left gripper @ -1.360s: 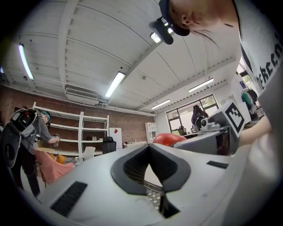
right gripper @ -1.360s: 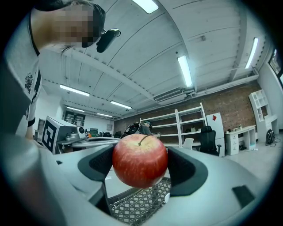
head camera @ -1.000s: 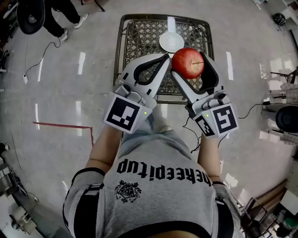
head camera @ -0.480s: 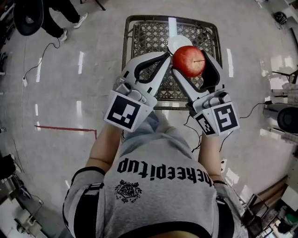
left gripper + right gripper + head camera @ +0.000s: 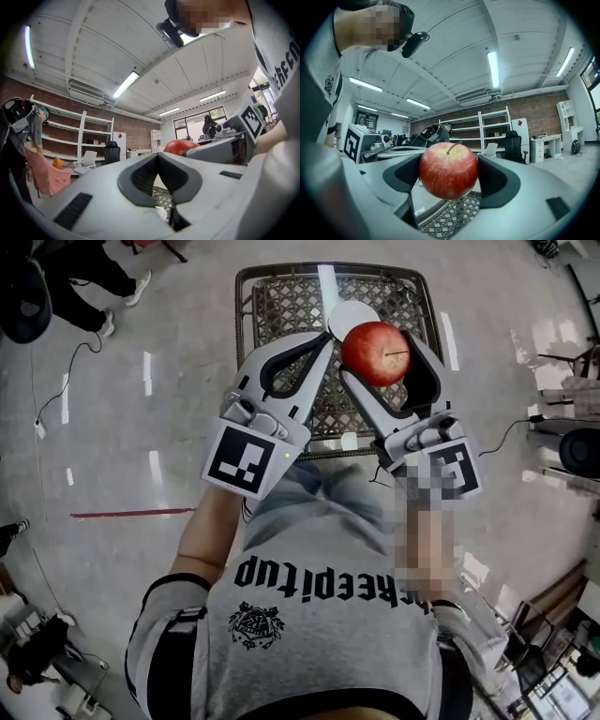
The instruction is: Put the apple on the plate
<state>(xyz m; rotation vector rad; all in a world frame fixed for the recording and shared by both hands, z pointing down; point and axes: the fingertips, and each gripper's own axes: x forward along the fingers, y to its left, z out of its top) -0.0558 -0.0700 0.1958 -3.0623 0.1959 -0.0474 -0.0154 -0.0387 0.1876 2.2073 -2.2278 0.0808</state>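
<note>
Both grippers have advanced over the lattice table (image 5: 246, 306). The apple (image 5: 373, 348), pinched in the right gripper (image 5: 379, 360), now overlaps the white plate (image 5: 339, 313) toward the table's far edge, seemingly lined up for lowering. The left gripper (image 5: 325, 334), pressed together and empty, rides alongside.

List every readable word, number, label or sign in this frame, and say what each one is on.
"keepitup": printed upside down on the grey shirt. The letters before it run under the arm and cannot be read.
Emblem below that print: lettering too small to read.
Left claw, left marker cube: black-and-white pattern only, no words.
Right claw, right marker cube: pattern only, partly blurred.
Apple, plate, table: no text.
</note>
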